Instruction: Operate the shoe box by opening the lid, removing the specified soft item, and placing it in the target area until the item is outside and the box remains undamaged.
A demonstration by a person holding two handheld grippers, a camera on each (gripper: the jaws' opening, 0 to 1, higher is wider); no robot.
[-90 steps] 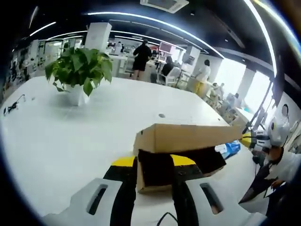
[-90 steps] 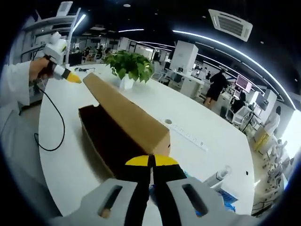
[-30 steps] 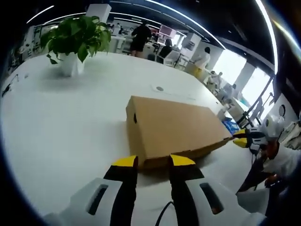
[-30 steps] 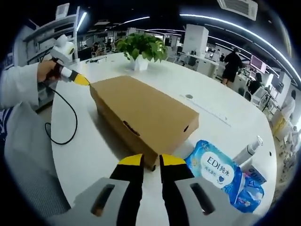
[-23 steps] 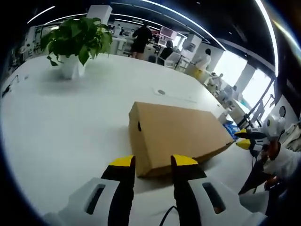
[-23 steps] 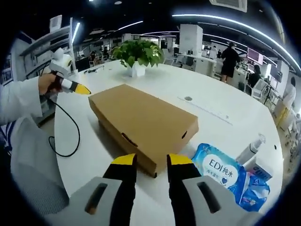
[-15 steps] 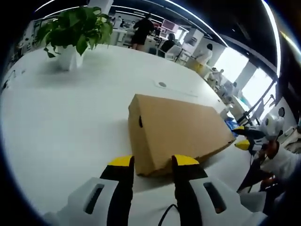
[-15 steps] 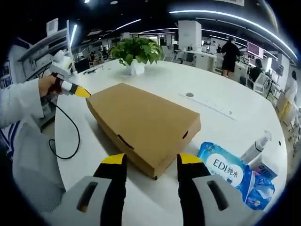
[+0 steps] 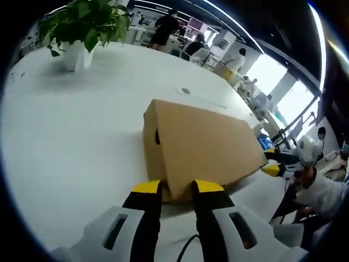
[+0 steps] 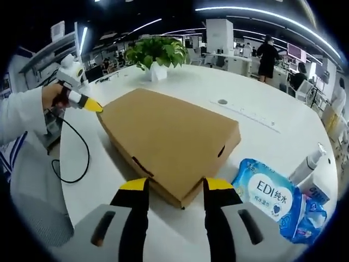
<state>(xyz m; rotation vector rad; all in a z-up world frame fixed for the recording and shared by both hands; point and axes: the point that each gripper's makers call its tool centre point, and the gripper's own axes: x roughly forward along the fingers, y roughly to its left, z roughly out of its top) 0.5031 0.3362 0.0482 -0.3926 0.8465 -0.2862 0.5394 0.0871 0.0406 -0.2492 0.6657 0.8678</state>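
A closed brown cardboard shoe box [image 9: 204, 144] lies flat on the white table [image 9: 65, 125]. My left gripper [image 9: 178, 188] has its yellow-tipped jaws drawn in tight against the box's near corner, which sits between them. In the right gripper view the same shoe box [image 10: 169, 134] points another corner toward me. My right gripper [image 10: 175, 186] stands open, jaws wide on either side of that corner and not touching it. The left gripper [image 10: 87, 103], held by a white-sleeved hand, is at the box's far left corner. The right gripper [image 9: 271, 162] appears at the box's right end.
A potted green plant [image 10: 155, 54] stands farther back on the table. A blue pack of wet wipes [image 10: 267, 191] and a white bottle [image 10: 308, 164] lie right of the box. A black cable [image 10: 71, 164] loops over the table's left edge. People stand among the far desks.
The lid, raised three seconds ago, lies shut. My left jaws have narrowed onto the box corner in the last half second. My right jaws have spread from shut to wide open.
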